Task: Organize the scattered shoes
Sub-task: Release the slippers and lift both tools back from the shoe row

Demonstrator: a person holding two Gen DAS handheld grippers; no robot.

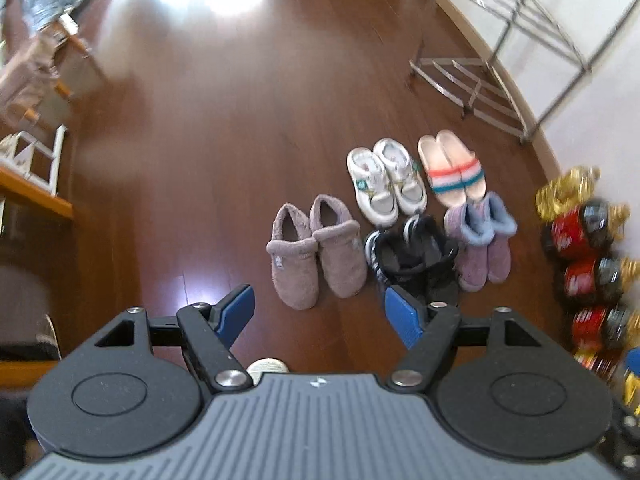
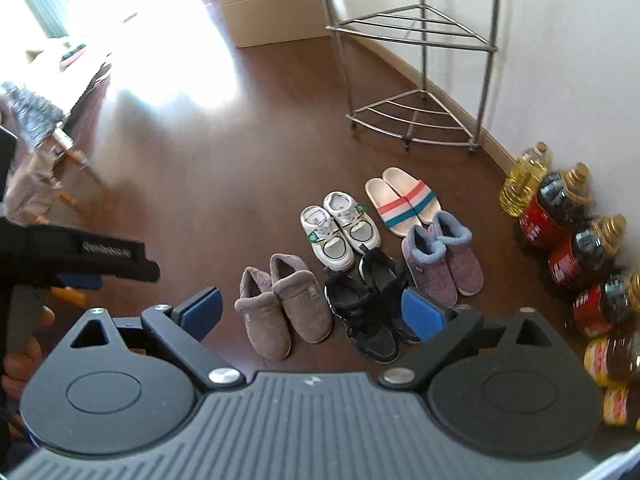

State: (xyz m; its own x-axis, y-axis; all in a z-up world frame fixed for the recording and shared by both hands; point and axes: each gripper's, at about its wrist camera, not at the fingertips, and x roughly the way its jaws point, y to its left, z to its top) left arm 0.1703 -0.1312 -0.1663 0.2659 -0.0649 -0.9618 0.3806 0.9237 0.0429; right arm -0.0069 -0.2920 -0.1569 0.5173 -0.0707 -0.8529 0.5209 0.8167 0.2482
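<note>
The left gripper is held above the floor, tilted down and forward, its two blue-padded fingers spread wide apart with nothing between them. The right gripper hangs in much the same pose, its blue fingers likewise wide apart and empty. At the near left of the right wrist view, the person's left hand grips a handle.

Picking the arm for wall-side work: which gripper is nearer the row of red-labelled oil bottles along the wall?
Right. The right gripper hovers open, left of the red-labelled oil bottles; the left gripper lies beyond it, further left, so farther from them.
</note>
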